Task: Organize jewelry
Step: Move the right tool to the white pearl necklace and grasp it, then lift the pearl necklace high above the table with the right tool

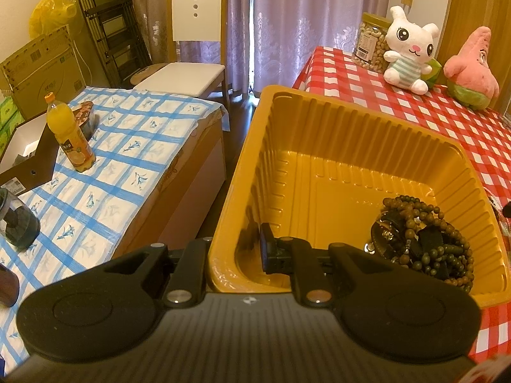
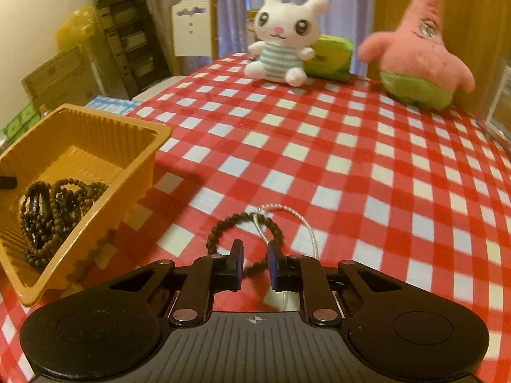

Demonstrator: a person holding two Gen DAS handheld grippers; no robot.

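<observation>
A yellow plastic tray (image 1: 306, 121) sits at the left edge of the red checked table; it also shows in the right wrist view (image 2: 140, 146). Several dark bead strings and bracelets (image 1: 424, 239) lie piled in it (image 2: 54, 204). My left gripper (image 1: 236, 252) is shut on the tray's near wall, one finger inside, one outside. My right gripper (image 2: 254, 263) is open, low over the table, its fingers either side of a dark bead bracelet (image 2: 242, 229). A thin silver chain (image 2: 297, 220) lies across that bracelet.
A white rabbit plush (image 2: 284, 38), a pink star plush (image 2: 421, 51) and a green box (image 2: 329, 57) stand at the table's far side. A jar of nuts (image 1: 370, 41) stands there too. To the left is a blue checked surface with an orange drink bottle (image 1: 68, 134) and a dark jar (image 1: 16, 220).
</observation>
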